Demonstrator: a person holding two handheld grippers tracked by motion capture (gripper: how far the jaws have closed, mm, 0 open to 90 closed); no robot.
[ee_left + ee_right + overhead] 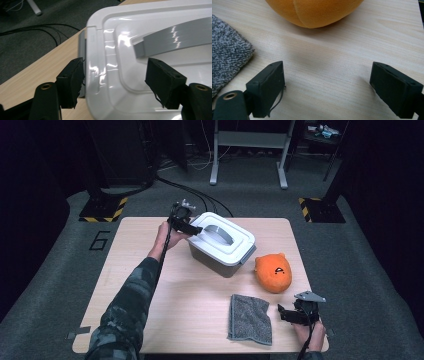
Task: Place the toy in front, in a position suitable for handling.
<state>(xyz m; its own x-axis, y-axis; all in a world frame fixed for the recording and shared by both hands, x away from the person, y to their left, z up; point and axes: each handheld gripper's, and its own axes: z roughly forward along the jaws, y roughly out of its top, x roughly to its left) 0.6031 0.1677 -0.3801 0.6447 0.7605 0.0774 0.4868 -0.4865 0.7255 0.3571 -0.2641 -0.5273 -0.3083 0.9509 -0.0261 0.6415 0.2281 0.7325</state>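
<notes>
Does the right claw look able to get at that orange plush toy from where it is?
Probably yes. The right claw stands open over bare table, with the orange plush toy just ahead and nothing between them. The grey cloth lies off to one side.

The left forearm (pixel 135 290) in a camouflage sleeve reaches toward 1 o'clock, its hand-held gripper (pixel 192 227) angled toward 4 o'clock, jaws parted. The right hand-held gripper (pixel 290 314) sits low at 5 o'clock, pointing toward 9 o'clock, jaws wide apart.
</notes>
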